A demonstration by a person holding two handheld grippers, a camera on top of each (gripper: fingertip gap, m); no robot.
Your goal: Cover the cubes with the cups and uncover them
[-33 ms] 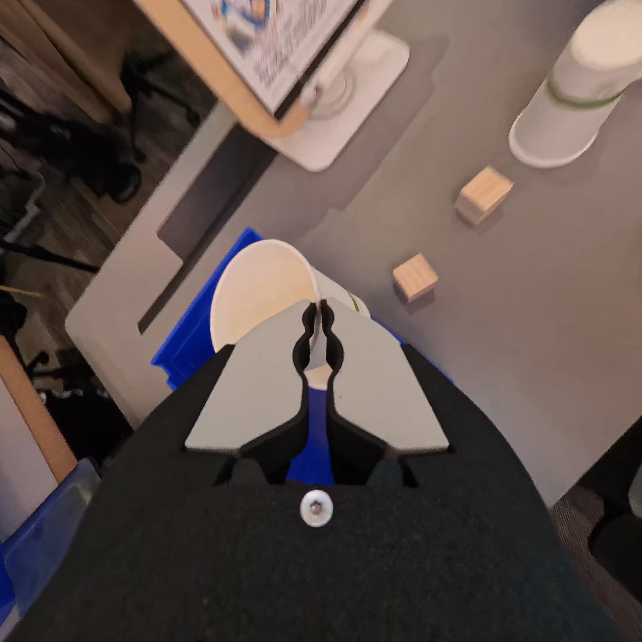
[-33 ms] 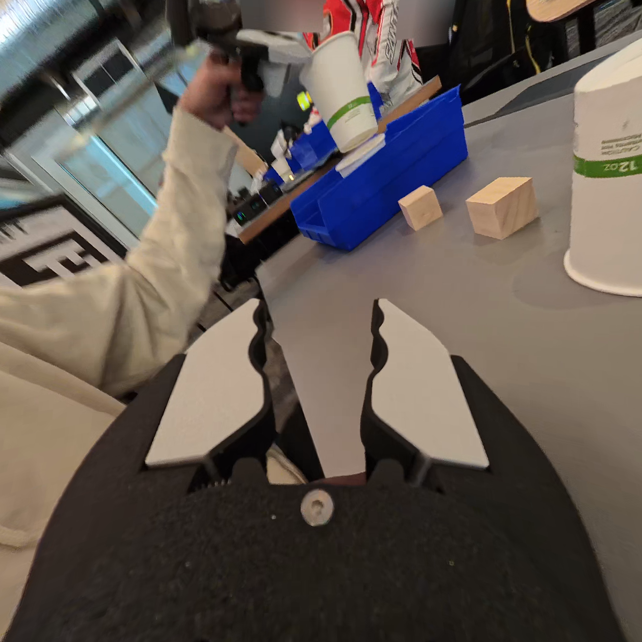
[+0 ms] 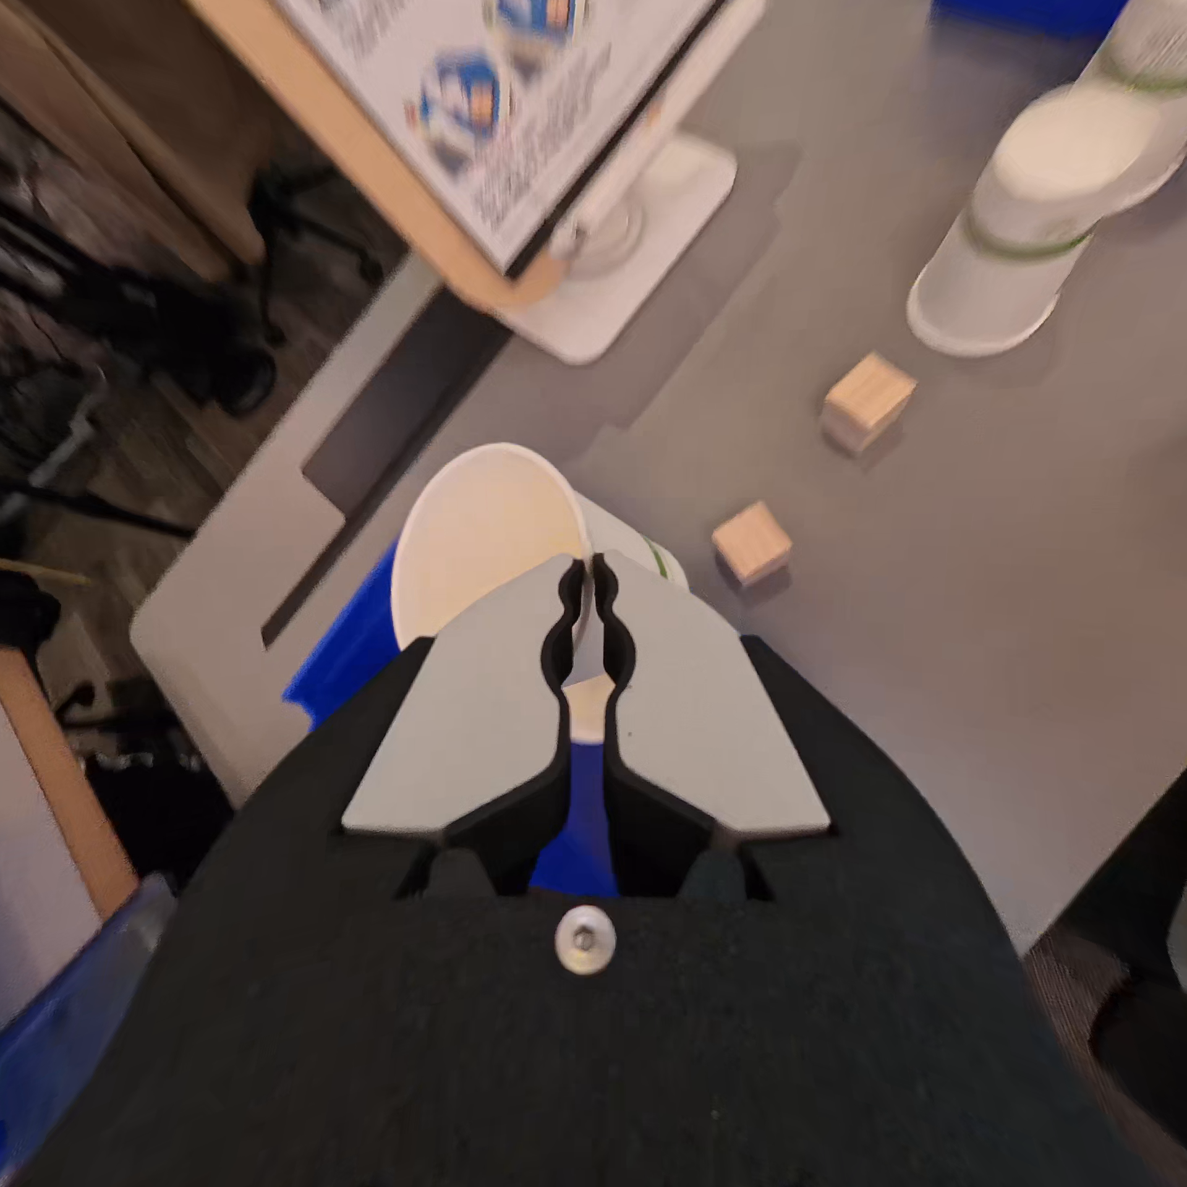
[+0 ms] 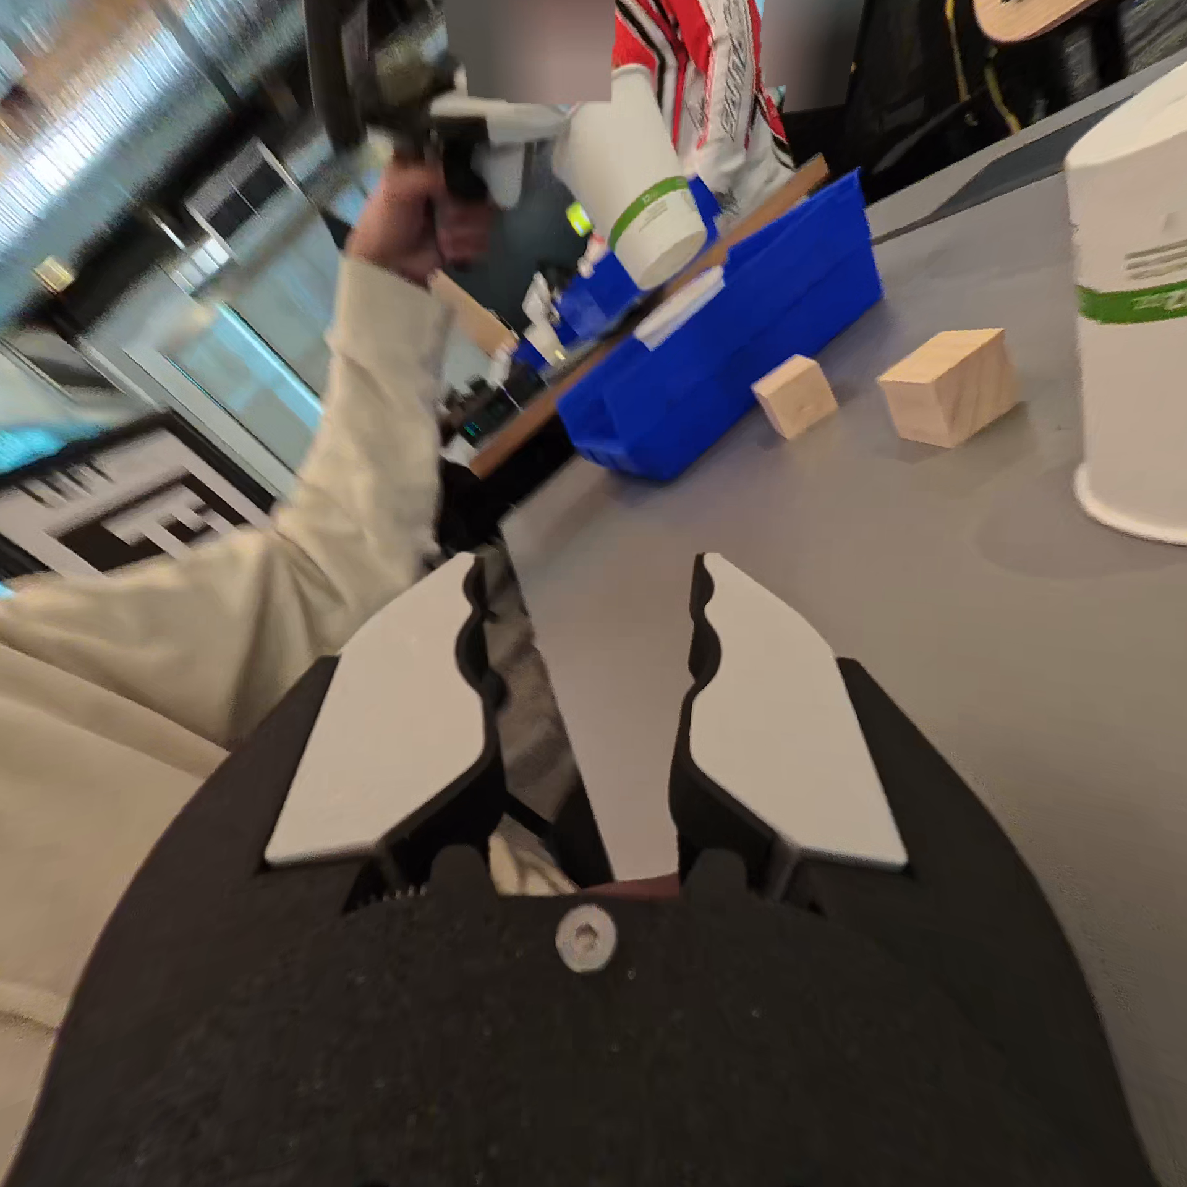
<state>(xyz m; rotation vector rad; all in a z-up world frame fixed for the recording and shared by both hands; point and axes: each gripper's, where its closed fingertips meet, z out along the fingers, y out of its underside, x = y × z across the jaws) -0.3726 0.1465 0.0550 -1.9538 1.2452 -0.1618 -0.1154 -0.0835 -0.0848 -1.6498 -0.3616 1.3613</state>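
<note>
Left claw [image 3: 588, 565]: pinches held cup [image 3: 488, 539] rim, aloft above blue bin [image 4: 738, 360].
Right claw [image 4: 588, 565]: open, empty, over surface [image 4: 835, 610] edge.
Cubes: small cube [image 3: 750, 543], large cube [image 3: 868, 401] uncovered beside inverted cup [image 3: 1002, 257].
Obscured: further cup blurred, cut off.

We see dim, warm indoor light; soft shadows on tabletop [image 3: 963, 674]; motion blur at upper edges; wide-angle bending; background defocused.

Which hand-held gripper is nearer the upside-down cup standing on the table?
Right: open and low over the table, the cup just ahead to its right. Left is raised above the blue bin, holding another cup.
</note>
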